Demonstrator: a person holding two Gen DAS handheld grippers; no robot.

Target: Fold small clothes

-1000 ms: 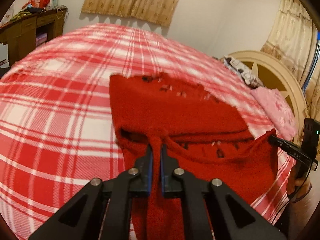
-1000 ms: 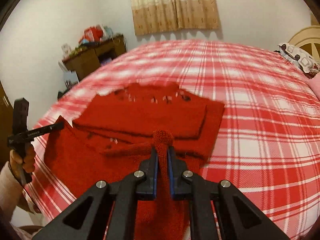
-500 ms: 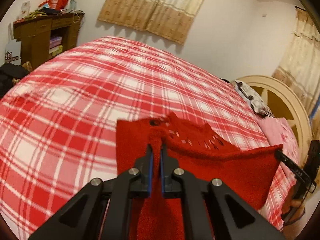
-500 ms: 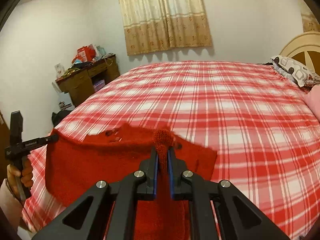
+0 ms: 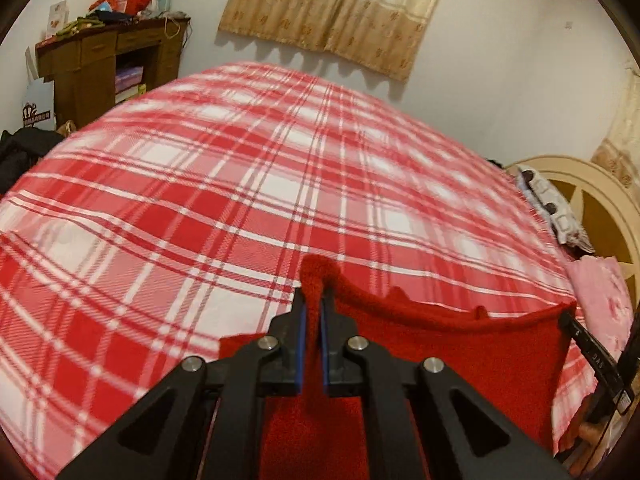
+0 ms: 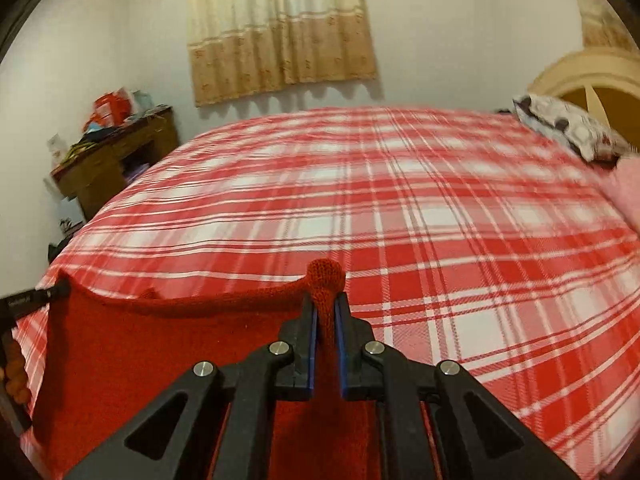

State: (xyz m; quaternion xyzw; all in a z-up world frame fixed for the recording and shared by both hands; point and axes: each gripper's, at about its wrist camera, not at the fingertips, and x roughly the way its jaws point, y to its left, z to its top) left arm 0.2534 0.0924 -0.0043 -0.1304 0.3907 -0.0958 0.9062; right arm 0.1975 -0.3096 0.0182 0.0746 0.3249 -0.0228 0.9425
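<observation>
A red knitted garment [image 5: 460,356] hangs stretched between my two grippers above the red-and-white plaid bed [image 5: 240,208]. My left gripper [image 5: 313,300] is shut on one corner of it, and a tuft of knit sticks out past the tips. In the right wrist view my right gripper [image 6: 325,300] is shut on the other corner of the red garment [image 6: 168,352]. Each view shows the opposite gripper at the garment's far corner: the right gripper [image 5: 568,318] in the left wrist view, the left gripper [image 6: 60,290] in the right wrist view. The garment's lower part is hidden behind the fingers.
A brown desk [image 5: 108,64] piled with clutter stands at the bed's far left. A cream headboard [image 5: 588,200], a patterned pillow [image 5: 548,208] and a pink pillow [image 5: 604,300] lie at the right. Curtains [image 5: 332,8] hang on the far wall.
Both grippers have carried the garment's near edge forward over its far part, which is now out of sight. Only the taut held edge shows.
</observation>
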